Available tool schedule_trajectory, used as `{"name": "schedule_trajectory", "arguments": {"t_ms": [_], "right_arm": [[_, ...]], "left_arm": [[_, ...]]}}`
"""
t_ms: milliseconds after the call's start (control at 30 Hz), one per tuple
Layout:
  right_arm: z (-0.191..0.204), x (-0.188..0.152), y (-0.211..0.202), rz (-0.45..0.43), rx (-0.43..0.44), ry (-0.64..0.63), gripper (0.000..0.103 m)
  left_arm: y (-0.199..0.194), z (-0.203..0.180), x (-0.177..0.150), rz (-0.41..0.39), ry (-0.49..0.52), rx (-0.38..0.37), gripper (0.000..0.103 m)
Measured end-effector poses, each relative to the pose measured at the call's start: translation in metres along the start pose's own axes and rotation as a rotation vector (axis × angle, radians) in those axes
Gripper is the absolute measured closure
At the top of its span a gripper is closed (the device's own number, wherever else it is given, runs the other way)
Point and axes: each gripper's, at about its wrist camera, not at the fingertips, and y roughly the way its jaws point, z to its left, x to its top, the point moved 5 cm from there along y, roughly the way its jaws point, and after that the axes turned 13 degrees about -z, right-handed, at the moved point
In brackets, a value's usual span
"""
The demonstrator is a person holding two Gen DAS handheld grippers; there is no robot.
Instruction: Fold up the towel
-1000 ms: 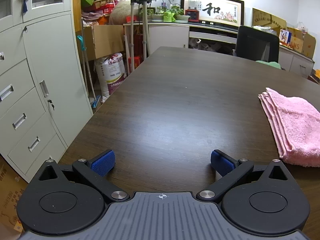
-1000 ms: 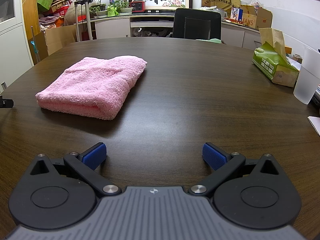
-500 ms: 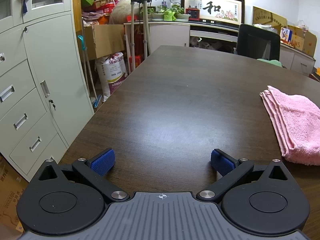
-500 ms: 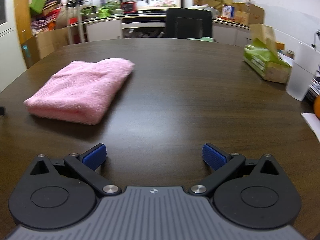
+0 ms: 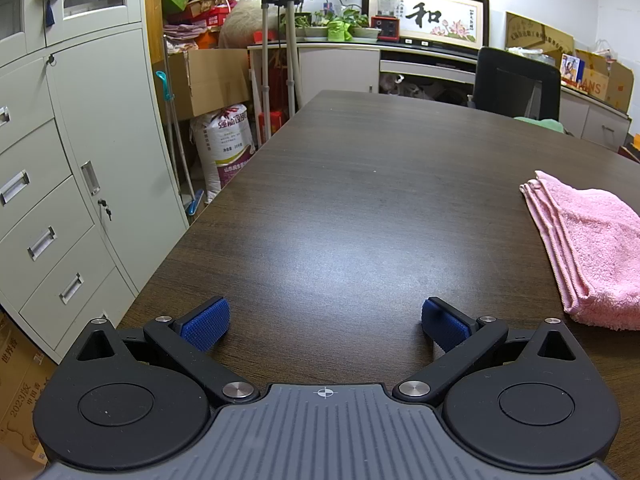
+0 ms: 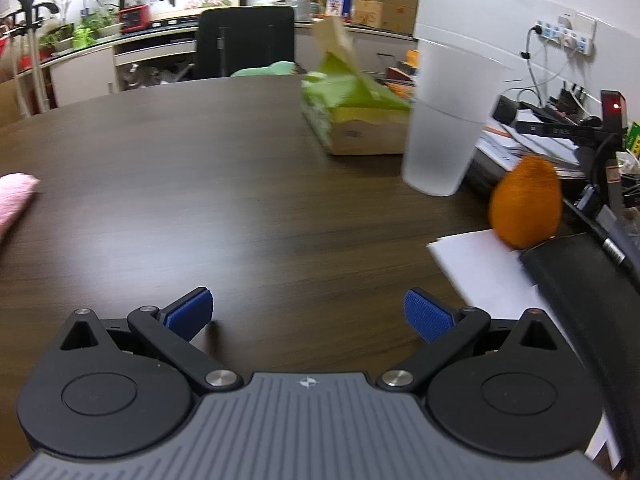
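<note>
Left gripper (image 5: 325, 322): jaws spread wide, blue pads apart, nothing between them; low over bare dark table (image 5: 360, 200). Right gripper (image 6: 308, 312): same, jaws wide apart and empty, above bare wood.

Pink towel (image 5: 580, 248): lies flat on the table, far-right of the left gripper, apart from it. Layered edges stacked along its left side, so it reads as already folded over more than once. In the right wrist view only a pink corner (image 6: 16, 196) shows at the far left edge. Neither gripper touches it. Judgement: the fold looks done, or close to it.

Outward, right view is motion-blurred. Near right of the right gripper: white paper (image 6: 480, 272), a dark flat object (image 6: 580, 280) beside it, an orange fruit (image 6: 524, 204) at the paper's far edge. Further off: frosted plastic cup (image 6: 448, 120) upright, green tissue box (image 6: 352, 120) behind it.

Risks, as judged:
- Right gripper points at the clutter, not the towel. A sweep further right could tip the cup or set the fruit rolling.
- If another fold is wanted, pinching only the top layers would peel the stack open.
- Dragging the stack on slick wood would skew the edges.

Left side: grey cabinet (image 5: 80, 160), well apart.
</note>
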Motion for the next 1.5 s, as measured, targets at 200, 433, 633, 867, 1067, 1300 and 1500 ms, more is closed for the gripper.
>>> {"name": "schedule_trajectory", "arguments": {"t_ms": [200, 433, 633, 867, 1067, 1300, 1500], "right_arm": [[-0.026, -0.004, 0.014, -0.007, 0.029, 0.066, 0.000], [-0.038, -0.004, 0.023, -0.029, 0.033, 0.071, 0.000], [-0.040, -0.004, 0.022, -0.027, 0.045, 0.066, 0.000], [-0.040, -0.003, 0.019, -0.028, 0.045, 0.063, 0.000], [-0.040, -0.004, 0.019, -0.028, 0.045, 0.063, 0.000], [-0.040, -0.004, 0.019, -0.028, 0.044, 0.063, 0.000], [-0.040, -0.004, 0.019, -0.028, 0.044, 0.062, 0.000]], "left_arm": [[0.000, 0.000, 0.000, 0.000, 0.000, 0.000, 0.000], [0.001, 0.002, 0.000, 0.000, -0.008, 0.015, 0.000], [0.002, 0.006, 0.000, 0.000, -0.017, 0.037, 0.000], [0.001, 0.010, 0.000, 0.000, -0.024, 0.054, 0.000], [0.002, 0.010, 0.001, 0.000, -0.020, 0.051, 0.000], [0.002, 0.012, 0.001, -0.001, -0.006, 0.025, 0.000], [0.003, 0.012, 0.001, -0.001, 0.000, 0.012, 0.000]]}}
